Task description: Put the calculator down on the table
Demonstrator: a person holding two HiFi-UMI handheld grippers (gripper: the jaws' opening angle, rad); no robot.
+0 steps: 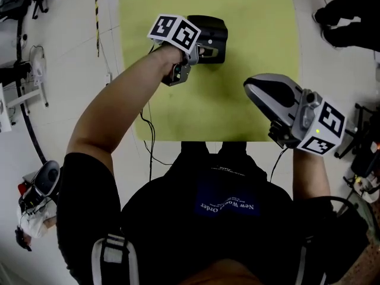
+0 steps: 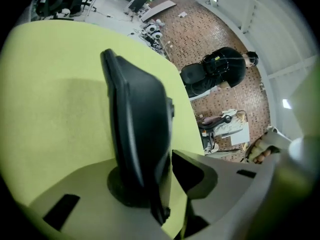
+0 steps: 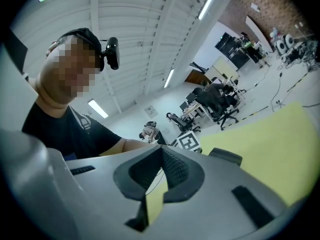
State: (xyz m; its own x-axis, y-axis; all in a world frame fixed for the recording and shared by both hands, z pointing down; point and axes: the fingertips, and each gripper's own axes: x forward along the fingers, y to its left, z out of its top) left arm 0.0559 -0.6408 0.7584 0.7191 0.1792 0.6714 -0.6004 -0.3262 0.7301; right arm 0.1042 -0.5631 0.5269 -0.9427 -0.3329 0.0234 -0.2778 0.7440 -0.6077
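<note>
The black calculator (image 1: 215,31) is over the far middle of the yellow-green table (image 1: 261,28), gripped by my left gripper (image 1: 208,43). In the left gripper view the calculator (image 2: 137,129) stands on edge between the jaws of the left gripper (image 2: 162,181). One face lies against the left pad and the right pad's tip touches the other. Its lower end is hidden by the jaws, so contact with the table (image 2: 55,109) cannot be told. My right gripper (image 1: 254,88) hovers by the table's front right edge. Its pads meet at the tip with nothing between them in the right gripper view (image 3: 160,154).
A person in black (image 1: 350,13) is on the floor past the table's far right corner, also in the left gripper view (image 2: 215,71). Cables (image 1: 148,141) hang at the front left edge. Stands and gear (image 1: 24,82) line the floor at left.
</note>
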